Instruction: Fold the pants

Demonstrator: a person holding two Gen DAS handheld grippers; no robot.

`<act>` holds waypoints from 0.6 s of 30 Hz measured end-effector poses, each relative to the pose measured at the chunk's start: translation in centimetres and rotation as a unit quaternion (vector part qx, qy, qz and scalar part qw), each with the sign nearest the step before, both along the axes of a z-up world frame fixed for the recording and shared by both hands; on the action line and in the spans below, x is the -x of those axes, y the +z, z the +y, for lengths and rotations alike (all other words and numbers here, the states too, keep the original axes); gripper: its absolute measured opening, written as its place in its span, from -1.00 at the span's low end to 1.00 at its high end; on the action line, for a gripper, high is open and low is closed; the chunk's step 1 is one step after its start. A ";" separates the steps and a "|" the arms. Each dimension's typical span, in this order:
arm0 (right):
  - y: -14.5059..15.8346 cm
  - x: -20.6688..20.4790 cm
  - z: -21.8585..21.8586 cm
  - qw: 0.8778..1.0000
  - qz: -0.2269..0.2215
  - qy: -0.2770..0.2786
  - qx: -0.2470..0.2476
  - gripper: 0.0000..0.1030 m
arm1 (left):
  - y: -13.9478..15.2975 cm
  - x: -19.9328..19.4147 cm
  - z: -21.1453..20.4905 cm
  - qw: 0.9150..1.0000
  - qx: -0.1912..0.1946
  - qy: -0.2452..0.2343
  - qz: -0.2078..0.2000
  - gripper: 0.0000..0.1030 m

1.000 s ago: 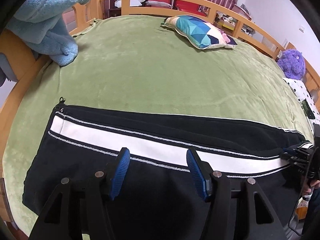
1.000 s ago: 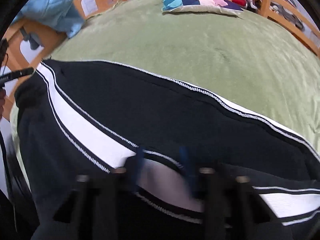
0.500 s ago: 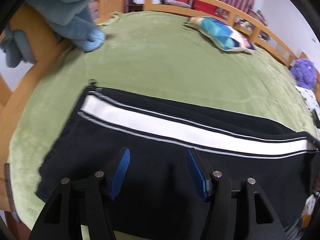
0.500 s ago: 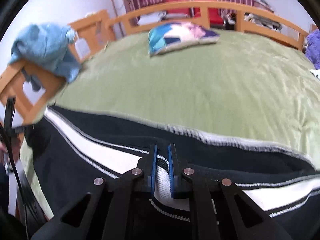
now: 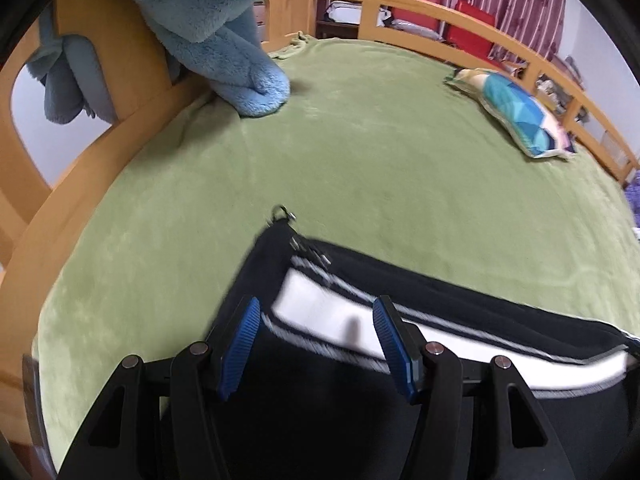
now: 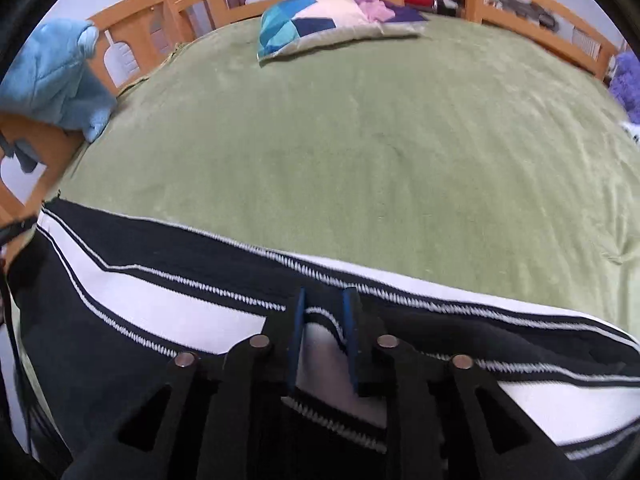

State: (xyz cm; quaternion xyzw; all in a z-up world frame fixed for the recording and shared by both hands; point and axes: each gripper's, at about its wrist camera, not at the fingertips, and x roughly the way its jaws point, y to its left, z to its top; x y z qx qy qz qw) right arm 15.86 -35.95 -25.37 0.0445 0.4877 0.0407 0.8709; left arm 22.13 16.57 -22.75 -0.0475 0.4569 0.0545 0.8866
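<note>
The black knit pants with a broad white side stripe lie flat along the lower part of both frames, on a plush olive-green bed blanket that stretches bare above them up to the curved pale-wood bed rail. In the left wrist view the garment's end sits at lower centre, a small metal zipper pull poking onto the blanket, with green fleece free at the left out to the wooden side board. The left gripper hangs over that end with its ribbed blue pads spread wide, nothing between them. A fluffy light-blue plush toy droops from the rail at upper left, and a geometric teal-and-white cushion lies at upper right. The right wrist view shows what the other cannot: the stripe running in from the left edge, edged by stitched white piping, and the right gripper at lower centre with its pads drawn narrow around a raised fold of striped cloth. A fuzzy purple toy peeks in at the right edge.
</note>
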 end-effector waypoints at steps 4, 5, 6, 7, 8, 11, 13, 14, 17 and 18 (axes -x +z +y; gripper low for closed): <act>1.8 2.5 -0.5 0.999 -0.027 -0.035 0.010 -0.08 | -1.4 -2.2 0.8 1.000 0.012 -0.010 0.013 0.05; 2.1 3.2 -0.7 0.998 -0.029 -0.048 0.017 -0.05 | -1.8 -2.6 0.9 0.999 0.028 -0.020 0.018 -0.25; 2.2 3.7 -0.9 0.998 -0.030 -0.056 0.019 -0.05 | -2.2 -3.1 0.8 0.998 0.046 -0.036 0.030 -0.60; 2.2 4.2 -1.1 0.997 -0.029 -0.071 0.021 -0.05 | -2.4 -3.3 0.7 0.997 0.051 -0.044 0.037 -0.64; 2.2 4.6 -1.3 0.996 -0.028 -0.083 0.022 -0.05 | -2.4 -3.3 0.9 0.997 0.057 -0.044 0.032 -0.69; 2.1 5.5 -2.0 0.992 -0.026 -0.120 0.017 -0.05 | -0.5 -3.1 3.2 0.993 0.110 -0.035 -0.007 -0.72; 2.4 6.2 -2.1 0.990 -0.029 -0.135 0.017 -0.05 | 1.3 -3.2 4.8 0.992 0.120 -0.024 -0.036 -0.72; 2.5 6.5 -2.1 0.989 -0.031 -0.141 0.015 -0.05 | 1.7 -3.4 5.4 0.992 0.120 -0.016 -0.046 -0.72; 2.3 6.9 -1.9 0.989 -0.026 -0.143 0.009 -0.05 | -0.1 -5.0 4.8 0.996 0.090 -0.016 -0.010 -0.70; 2.0 6.9 -1.8 0.989 -0.023 -0.143 0.011 -0.05 | -1.3 -5.5 4.2 0.997 0.076 -0.015 0.009 -0.68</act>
